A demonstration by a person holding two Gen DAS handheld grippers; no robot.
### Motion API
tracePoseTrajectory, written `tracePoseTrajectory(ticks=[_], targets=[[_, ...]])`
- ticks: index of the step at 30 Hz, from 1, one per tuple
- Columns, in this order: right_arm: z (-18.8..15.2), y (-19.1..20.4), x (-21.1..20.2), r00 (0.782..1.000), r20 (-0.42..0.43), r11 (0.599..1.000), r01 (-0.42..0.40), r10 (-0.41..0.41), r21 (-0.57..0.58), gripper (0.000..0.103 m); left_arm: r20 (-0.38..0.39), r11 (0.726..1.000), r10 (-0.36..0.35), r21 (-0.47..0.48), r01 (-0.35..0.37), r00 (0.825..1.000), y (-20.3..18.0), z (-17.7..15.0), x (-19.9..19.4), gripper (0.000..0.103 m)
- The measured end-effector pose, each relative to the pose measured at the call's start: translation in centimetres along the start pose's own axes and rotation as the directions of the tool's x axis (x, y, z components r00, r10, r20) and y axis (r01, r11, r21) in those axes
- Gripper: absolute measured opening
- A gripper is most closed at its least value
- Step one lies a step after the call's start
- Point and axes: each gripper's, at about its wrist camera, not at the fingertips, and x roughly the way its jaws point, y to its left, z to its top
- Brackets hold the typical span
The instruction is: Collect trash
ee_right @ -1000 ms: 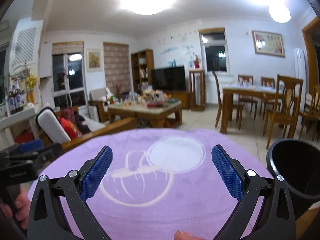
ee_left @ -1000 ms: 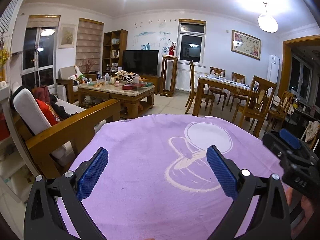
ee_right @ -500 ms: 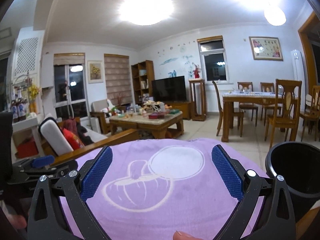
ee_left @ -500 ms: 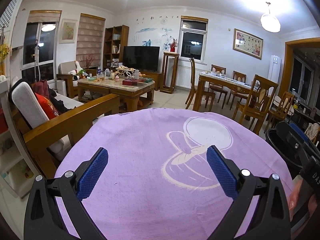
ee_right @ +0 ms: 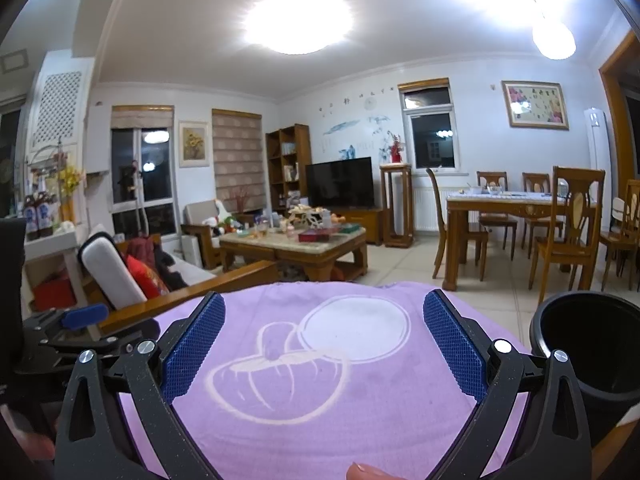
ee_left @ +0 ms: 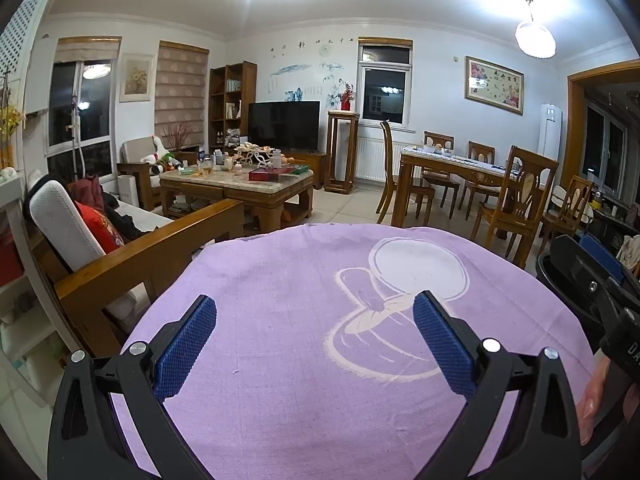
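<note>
Left hand-held gripper [ee_left: 314,336]: jaws spread wide, nothing between the blue pads, held above a round worktop covered by a purple cloth [ee_left: 304,280] with a pale outline print. Right hand-held gripper [ee_right: 324,332]: jaws likewise spread wide and empty, above the same cloth [ee_right: 320,420]. No loose trash can be made out on the cloth in either view. A black bin [ee_right: 588,352] stands just to the right of the right hand-held gripper, beside the worktop's edge, its mouth open and its inside dark; contents cannot be told. In the left wrist view the bin's rim [ee_left: 550,276] shows partly behind the right hand-held gripper [ee_left: 600,276], which lies to the right of the left one. In the right wrist view the left hand-held gripper [ee_right: 80,326] sits to the left. A fingertip [ee_right: 366,472] shows at the lower edge. Ahead of both: wooden sofa arm [ee_left: 160,248], cluttered coffee table [ee_left: 240,188], dining table [ee_right: 508,208] with chairs.
</note>
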Motion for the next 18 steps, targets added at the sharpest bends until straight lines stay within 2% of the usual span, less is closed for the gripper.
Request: tracePoseTrajectory(ticks=[18], targets=[[0.31, 0.20, 0.07, 1.000, 0.001, 1.000, -0.002, 0.002, 0.003, 0.098, -0.001, 1.000, 0.001, 0.008, -0.001, 1.000, -0.35, -0.12, -0.07, 0.098]])
